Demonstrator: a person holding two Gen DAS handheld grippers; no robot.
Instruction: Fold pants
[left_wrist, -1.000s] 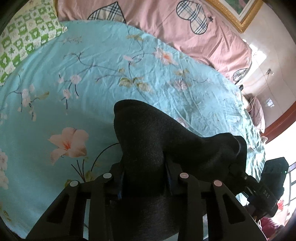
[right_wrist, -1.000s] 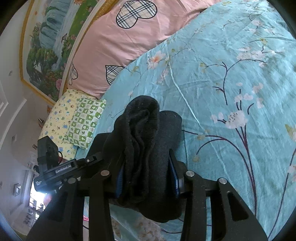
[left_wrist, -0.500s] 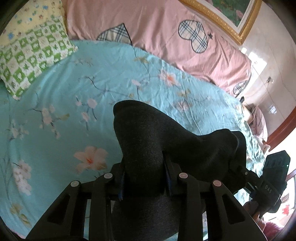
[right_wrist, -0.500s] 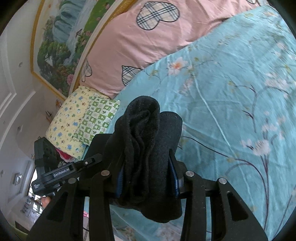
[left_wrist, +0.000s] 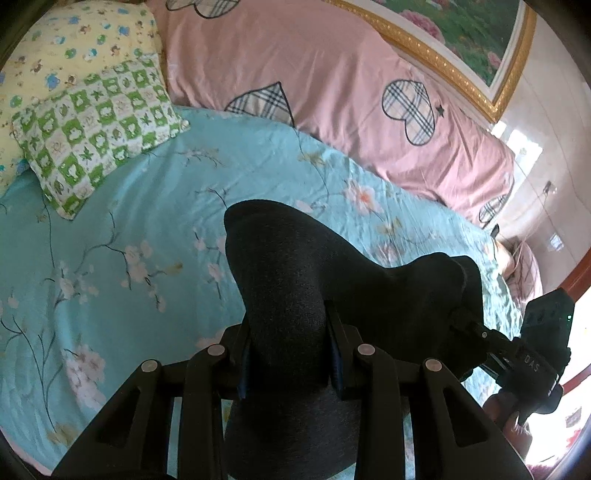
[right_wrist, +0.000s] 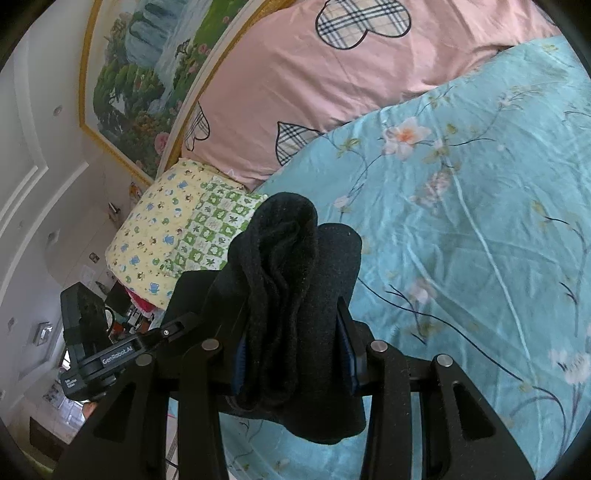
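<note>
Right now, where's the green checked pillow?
The green checked pillow lies at the head of the teal floral sheet, upper left in the left wrist view, overlapping the yellow pillow and beside the pink heart-patterned pillow.

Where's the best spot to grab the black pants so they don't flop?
Probably where they're held now: one bunched end of the black pants in each tongs. The left tongs and right tongs each pinch thick gathered folds from the near side, with cloth stretched between them above the blue sheet.

Pants (left_wrist: 295, 280) bunched between both tongs above the bedsheet (left_wrist: 122, 206), pillows (left_wrist: 92, 129) behind at the headboard end.
</note>
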